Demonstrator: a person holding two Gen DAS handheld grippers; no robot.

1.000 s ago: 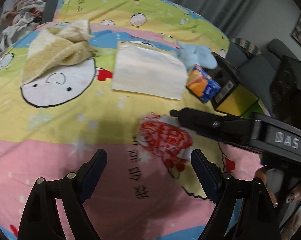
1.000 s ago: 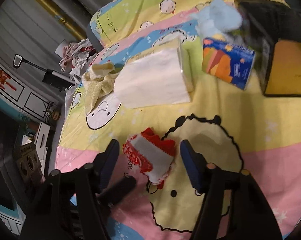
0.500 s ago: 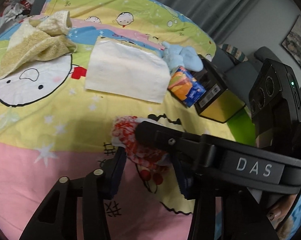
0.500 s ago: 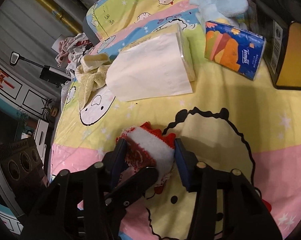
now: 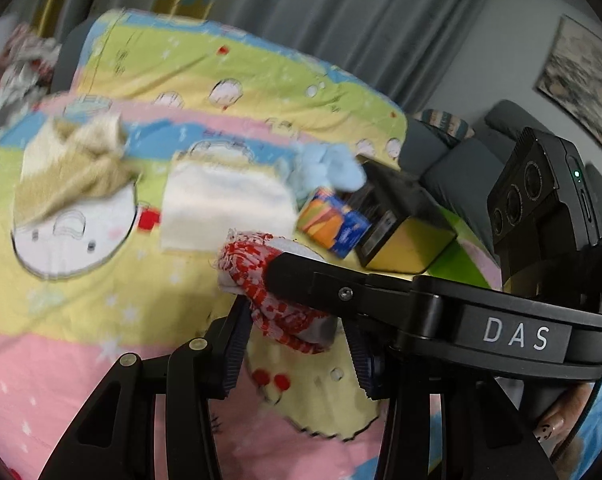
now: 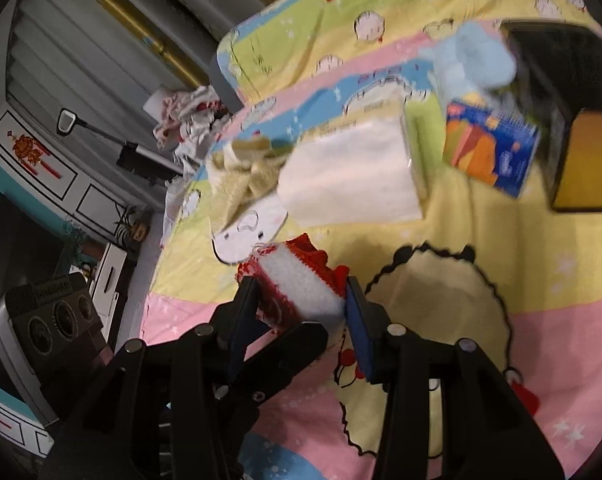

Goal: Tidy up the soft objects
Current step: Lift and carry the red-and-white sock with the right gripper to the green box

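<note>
Red-and-white cloth [image 5: 269,284]: a soft bundle, white fleecy face with a red patterned, frayed border, bunched into a rough roll. I saw it pinched from both sides, clear of the bedspread's [image 5: 101,280] near pink band.
Left gripper [image 5: 297,354]: I had its black ribbed fingers narrowed onto the lower red fringe of the cloth.
Right gripper [image 6: 303,310]: its blue-padded fingers were pressed against the two ends of the white roll, holding it; in the left view its arm crossed over the cloth.
Bedspread: smooth printed cotton in pink, yellow, green and blue bands with round cartoon faces and small stars.
Beige towel [image 6: 241,176]: nubby terry, crumpled in a heap towards the far left edge of the bed.
White tissue pack [image 6: 353,176]: a flat rectangular block in glossy wrap, lying mid-bed beside the towel.
Orange-and-blue pack [image 6: 491,156]: small boxy, shiny wrapper, just right of the white block.
Pale blue plush [image 6: 473,64]: fluffy lump behind that pack.
Black box [image 6: 569,120]: hard-edged, with a yellow face, by the right edge.
</note>
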